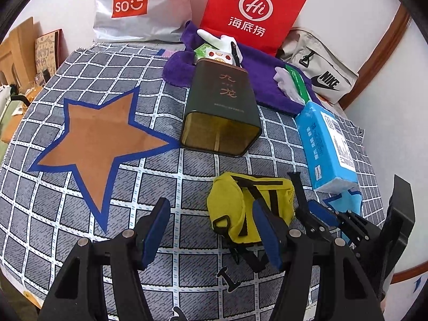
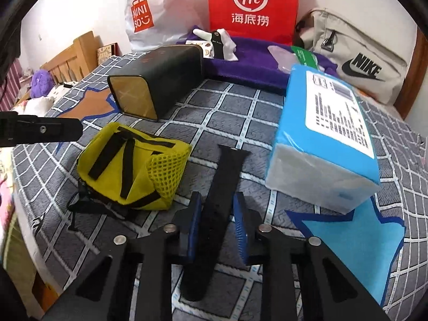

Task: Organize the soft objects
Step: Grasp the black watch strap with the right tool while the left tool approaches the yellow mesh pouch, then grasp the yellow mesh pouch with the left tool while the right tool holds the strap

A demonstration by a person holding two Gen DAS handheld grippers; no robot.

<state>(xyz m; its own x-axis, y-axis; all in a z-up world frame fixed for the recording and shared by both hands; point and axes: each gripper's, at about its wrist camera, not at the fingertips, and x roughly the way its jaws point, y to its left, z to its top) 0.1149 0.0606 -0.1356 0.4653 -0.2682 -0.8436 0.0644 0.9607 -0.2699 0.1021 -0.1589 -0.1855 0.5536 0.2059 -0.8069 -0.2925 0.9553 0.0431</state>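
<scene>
Black strap (image 2: 214, 208) lies between right gripper (image 2: 218, 226) pads, jaws apart (contact unclear). Left gripper (image 1: 211, 230) spread wide, empty, beside yellow pouch (image 1: 235, 208).

A dark green tin box (image 1: 222, 109) lies on its side on the grey checked cloth (image 1: 80, 240), with its open mouth toward the camera. Near its left is a brown star with blue border (image 1: 99, 144). At the wall stand a white Miniso bag (image 1: 139, 8) and a red paper bag (image 1: 254, 10), and a beige Nike bag (image 1: 321, 72) lies to their right. In the right wrist view, a light blue star (image 2: 355, 243) shows partly under a package, and a wooden headboard (image 2: 72, 58) stands far left.
</scene>
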